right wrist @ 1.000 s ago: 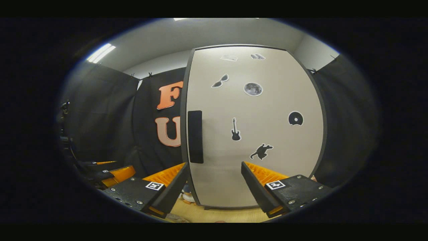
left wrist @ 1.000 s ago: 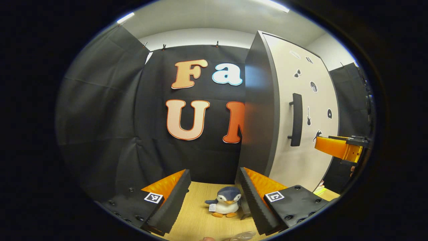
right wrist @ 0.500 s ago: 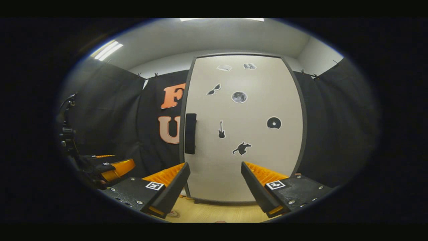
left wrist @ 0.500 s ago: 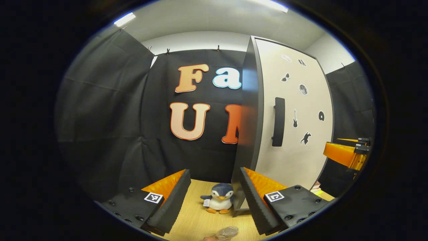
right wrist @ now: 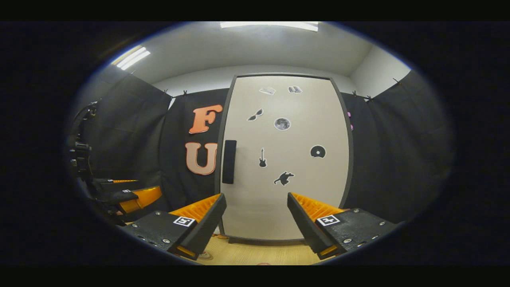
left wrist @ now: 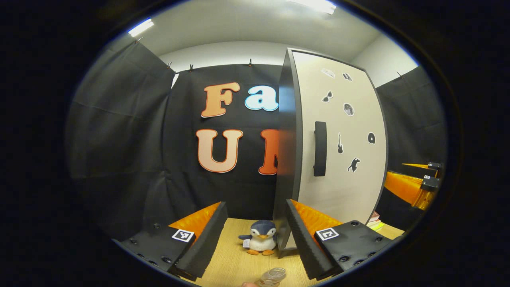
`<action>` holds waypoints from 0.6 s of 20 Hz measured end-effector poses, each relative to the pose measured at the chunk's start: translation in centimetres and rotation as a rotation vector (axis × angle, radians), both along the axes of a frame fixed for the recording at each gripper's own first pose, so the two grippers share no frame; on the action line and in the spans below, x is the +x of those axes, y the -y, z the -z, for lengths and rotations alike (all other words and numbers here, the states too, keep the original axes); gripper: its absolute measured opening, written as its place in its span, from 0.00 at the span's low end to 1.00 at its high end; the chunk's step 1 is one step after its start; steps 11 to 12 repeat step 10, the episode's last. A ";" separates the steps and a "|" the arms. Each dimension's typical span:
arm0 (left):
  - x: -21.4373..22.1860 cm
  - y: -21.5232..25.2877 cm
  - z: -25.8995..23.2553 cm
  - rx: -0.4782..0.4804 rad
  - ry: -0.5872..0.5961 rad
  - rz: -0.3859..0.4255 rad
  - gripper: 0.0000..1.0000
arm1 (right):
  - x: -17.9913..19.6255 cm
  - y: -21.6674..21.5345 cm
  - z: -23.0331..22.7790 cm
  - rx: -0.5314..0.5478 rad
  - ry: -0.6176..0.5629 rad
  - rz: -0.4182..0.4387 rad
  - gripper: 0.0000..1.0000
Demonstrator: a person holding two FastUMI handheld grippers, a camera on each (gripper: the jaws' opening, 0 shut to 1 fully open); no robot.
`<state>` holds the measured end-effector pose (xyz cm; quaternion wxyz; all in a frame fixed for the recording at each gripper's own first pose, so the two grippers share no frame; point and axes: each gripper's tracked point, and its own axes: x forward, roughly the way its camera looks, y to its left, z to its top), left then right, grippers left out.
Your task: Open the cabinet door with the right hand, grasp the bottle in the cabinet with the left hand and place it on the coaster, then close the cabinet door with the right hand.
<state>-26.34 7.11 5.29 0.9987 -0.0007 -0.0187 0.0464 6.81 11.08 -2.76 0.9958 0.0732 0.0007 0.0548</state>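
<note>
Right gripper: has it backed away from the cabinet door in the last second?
Yes. In the right gripper view the cabinet door looks smaller and more of the table shows below it, so the right gripper has pulled back.

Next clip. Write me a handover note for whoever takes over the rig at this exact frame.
Left gripper: jaws open, empty, above the table, facing the penguin plush.
Right gripper: jaws open, empty, facing the cabinet door, clear of its handle.
Cabinet door looks shut. Bottle is out, on the table, low in the left gripper view.
Done, apparently: open, move, close.
Left: confirm the bottle sits on the coaster; that cannot be told here.
</note>
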 end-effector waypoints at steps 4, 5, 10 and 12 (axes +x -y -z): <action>0.1 -0.2 -0.2 0.029 0.008 0.026 0.95 | -0.4 -0.9 0.3 -0.015 -0.008 0.023 0.97; 0.0 -0.3 -0.3 0.035 0.012 0.032 0.95 | -0.4 -1.2 0.2 -0.015 -0.011 0.023 0.97; -0.4 -1.1 -0.2 0.051 0.020 0.046 0.95 | -0.7 -2.8 0.2 -0.018 -0.028 0.031 0.95; -0.4 -1.1 -0.2 0.051 0.020 0.046 0.95 | -0.7 -2.8 0.2 -0.018 -0.028 0.031 0.95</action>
